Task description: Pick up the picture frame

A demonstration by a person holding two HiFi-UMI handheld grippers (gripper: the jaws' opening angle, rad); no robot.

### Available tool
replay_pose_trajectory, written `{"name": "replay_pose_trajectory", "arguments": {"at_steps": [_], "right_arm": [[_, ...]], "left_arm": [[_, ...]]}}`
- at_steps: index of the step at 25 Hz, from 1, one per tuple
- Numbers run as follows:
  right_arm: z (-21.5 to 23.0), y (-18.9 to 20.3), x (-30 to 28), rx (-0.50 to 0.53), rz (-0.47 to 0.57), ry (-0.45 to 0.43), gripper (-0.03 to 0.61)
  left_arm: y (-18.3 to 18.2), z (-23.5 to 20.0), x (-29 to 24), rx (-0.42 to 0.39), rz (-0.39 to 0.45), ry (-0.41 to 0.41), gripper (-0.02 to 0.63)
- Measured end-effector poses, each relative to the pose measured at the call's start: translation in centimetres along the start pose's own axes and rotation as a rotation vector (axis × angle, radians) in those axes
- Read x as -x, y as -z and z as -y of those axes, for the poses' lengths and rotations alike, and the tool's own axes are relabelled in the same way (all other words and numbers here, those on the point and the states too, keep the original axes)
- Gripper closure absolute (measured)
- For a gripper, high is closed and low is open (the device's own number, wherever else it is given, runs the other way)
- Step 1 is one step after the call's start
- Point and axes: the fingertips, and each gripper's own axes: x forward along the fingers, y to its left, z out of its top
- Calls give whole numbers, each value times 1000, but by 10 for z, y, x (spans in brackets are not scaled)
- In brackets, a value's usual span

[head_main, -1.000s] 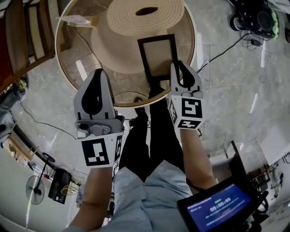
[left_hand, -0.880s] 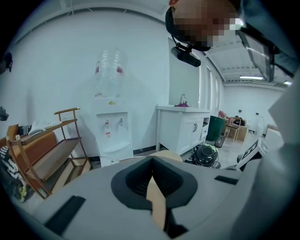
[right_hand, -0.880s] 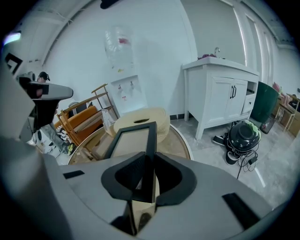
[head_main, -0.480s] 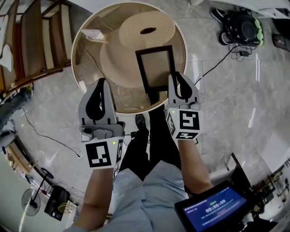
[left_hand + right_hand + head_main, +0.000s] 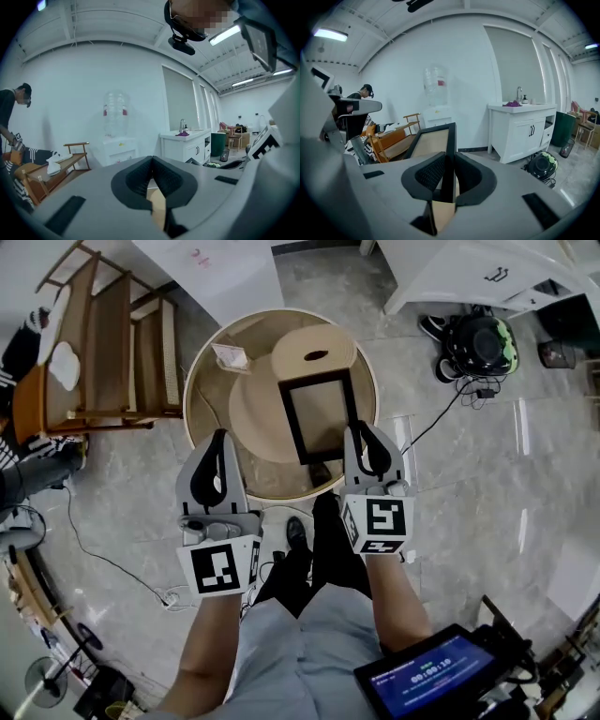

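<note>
A black picture frame (image 5: 322, 416) with a tan panel hangs above the round table (image 5: 194, 414), gripped by its right edge. My right gripper (image 5: 362, 435) is shut on that edge. In the right gripper view the frame (image 5: 433, 140) stands edge-on between the pads, and the right gripper (image 5: 449, 174) clamps its dark rail. My left gripper (image 5: 219, 442) hovers to the left of the frame, apart from it. In the left gripper view the left gripper (image 5: 151, 165) has its pads touching with nothing between them.
A small paper card (image 5: 230, 355) lies on the table's far left. A wooden chair (image 5: 105, 345) stands to the left, a white cabinet (image 5: 469, 273) at the back right, and a dark bag with cables (image 5: 478, 343) on the floor. A tablet (image 5: 431, 677) is at the bottom right.
The table now looks smaller and farther below. Both grippers have come up and away from it, and the frame has risen with the right gripper still shut on it.
</note>
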Motion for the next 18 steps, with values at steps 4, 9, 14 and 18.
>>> {"name": "replay_pose_trajectory", "arguments": {"at_steps": [4, 9, 14, 18], "right_arm": [[-18, -37, 32, 21, 72, -2, 499], [-45, -82, 74, 61, 176, -10, 499], [-74, -130, 119, 102, 287, -24, 499], [-98, -166, 157, 148, 387, -38, 499]], "left_arm": [[-36, -4, 28, -17, 62, -7, 603], [-78, -15, 68, -27, 149, -30, 603], [-124, -21, 111, -31, 243, -50, 603], [-157, -27, 143, -40, 335, -69, 603]]}}
